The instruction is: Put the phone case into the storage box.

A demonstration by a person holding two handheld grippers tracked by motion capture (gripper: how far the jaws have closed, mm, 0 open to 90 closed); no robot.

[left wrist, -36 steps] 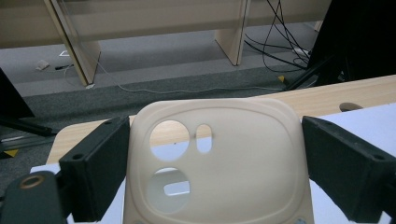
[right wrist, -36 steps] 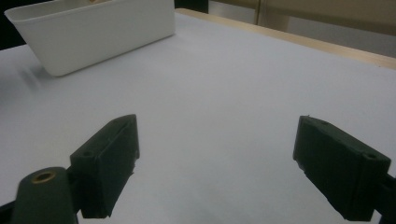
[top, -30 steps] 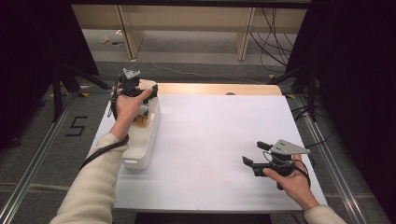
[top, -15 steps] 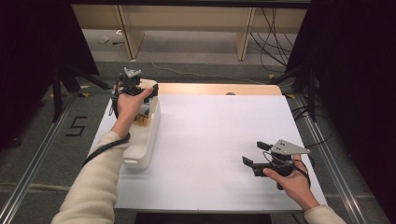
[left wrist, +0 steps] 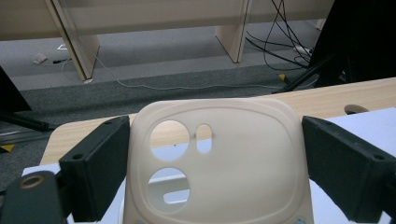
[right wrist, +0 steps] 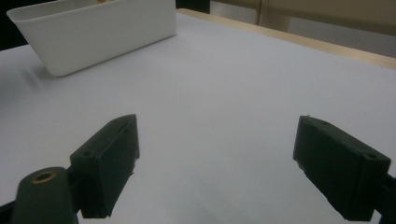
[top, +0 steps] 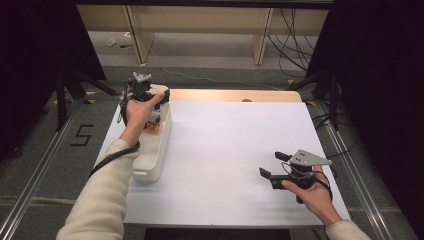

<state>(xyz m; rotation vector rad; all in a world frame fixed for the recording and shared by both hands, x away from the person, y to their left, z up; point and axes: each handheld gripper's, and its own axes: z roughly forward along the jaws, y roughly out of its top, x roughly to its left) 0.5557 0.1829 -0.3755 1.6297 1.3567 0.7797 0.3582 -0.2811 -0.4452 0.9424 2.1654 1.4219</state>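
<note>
**Layout on the counter**

A tray [top: 159, 150] stands along the left edge of the counter [top: 225, 150]. The left gripper [top: 142, 90] is over its far end, with a plate with holes [left wrist: 217, 163] between the jaws. The right gripper [top: 272, 166] is near the front right corner, well apart.

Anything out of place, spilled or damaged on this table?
Nothing stands out. The left gripper holds a cream plastic part with cut-out holes, intact, above the white bin. The right gripper is open over bare table.

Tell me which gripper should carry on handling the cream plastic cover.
Left. The left gripper already has the cream plastic cover between its jaws, over the white bin. The right gripper sits open and apart.
</note>
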